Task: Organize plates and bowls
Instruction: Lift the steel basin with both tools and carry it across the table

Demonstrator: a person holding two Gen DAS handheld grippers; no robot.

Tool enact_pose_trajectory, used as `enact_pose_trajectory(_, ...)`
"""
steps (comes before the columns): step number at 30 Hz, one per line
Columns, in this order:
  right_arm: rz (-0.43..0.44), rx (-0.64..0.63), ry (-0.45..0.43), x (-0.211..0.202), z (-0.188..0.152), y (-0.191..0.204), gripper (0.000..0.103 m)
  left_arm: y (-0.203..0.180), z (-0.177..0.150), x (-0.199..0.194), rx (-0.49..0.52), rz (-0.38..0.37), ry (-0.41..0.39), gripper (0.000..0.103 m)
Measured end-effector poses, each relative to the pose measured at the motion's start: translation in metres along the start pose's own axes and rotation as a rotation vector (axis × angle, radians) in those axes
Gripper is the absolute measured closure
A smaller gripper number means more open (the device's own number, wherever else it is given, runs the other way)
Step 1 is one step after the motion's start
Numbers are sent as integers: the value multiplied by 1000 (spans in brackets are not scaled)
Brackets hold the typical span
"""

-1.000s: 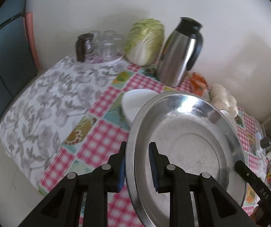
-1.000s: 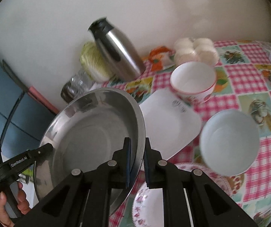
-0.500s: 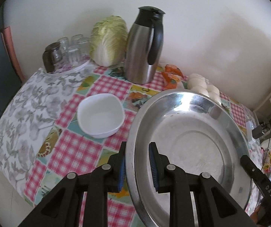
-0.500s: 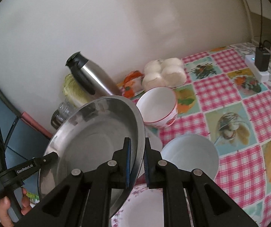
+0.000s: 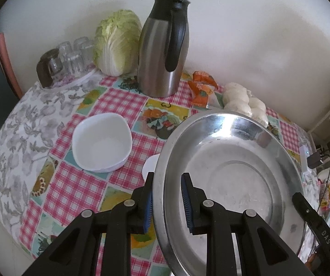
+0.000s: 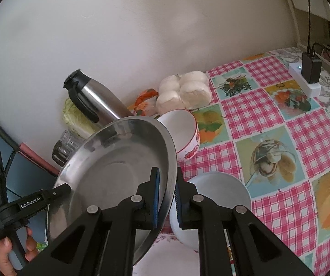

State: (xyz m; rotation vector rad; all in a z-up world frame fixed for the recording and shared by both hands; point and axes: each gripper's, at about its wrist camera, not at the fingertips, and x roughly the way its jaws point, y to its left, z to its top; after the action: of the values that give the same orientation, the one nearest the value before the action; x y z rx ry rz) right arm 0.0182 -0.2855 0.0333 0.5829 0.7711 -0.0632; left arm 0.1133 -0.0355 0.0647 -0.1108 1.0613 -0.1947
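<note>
Over the last second both hands have carried the big steel plate (image 5: 233, 179) level across the table (image 5: 77, 191), from the grey-flowered end towards the checked middle. It now hangs in the air in front of the steel flask (image 5: 162, 55), tilted, touching nothing below it.

Going left to right from the flask: well to its left stand the upturned glasses (image 5: 73, 55), and the cabbage (image 5: 117, 42) sits just beside it. The square white bowl (image 5: 101, 141), which a second ago lay half hidden behind the plate's rim, now shows whole in front of the flask and to its left, apart from the plate. The left gripper (image 5: 166, 203) holds the plate's near rim in narrow jaws. On the opposite rim the right gripper (image 6: 166, 199) has its jaws almost closed on the thin edge. Right of the flask are an orange packet (image 5: 200, 89) and the white buns (image 6: 184, 93), with a red-patterned bowl (image 6: 183, 131) in front of them. A round white bowl (image 6: 222, 197) and a flowered plate (image 6: 176, 260) lie under the steel plate's right edge.

I'd say the plate is still on its way, probably towards the dishes at the right; its tilt and the thin-rim grips make slipping the main worry.
</note>
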Motion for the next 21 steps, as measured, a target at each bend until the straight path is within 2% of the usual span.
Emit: enact_pose_trajectory(21,-78,-78,154,66,-18,17,88,42,0,59,-96,35,120,78)
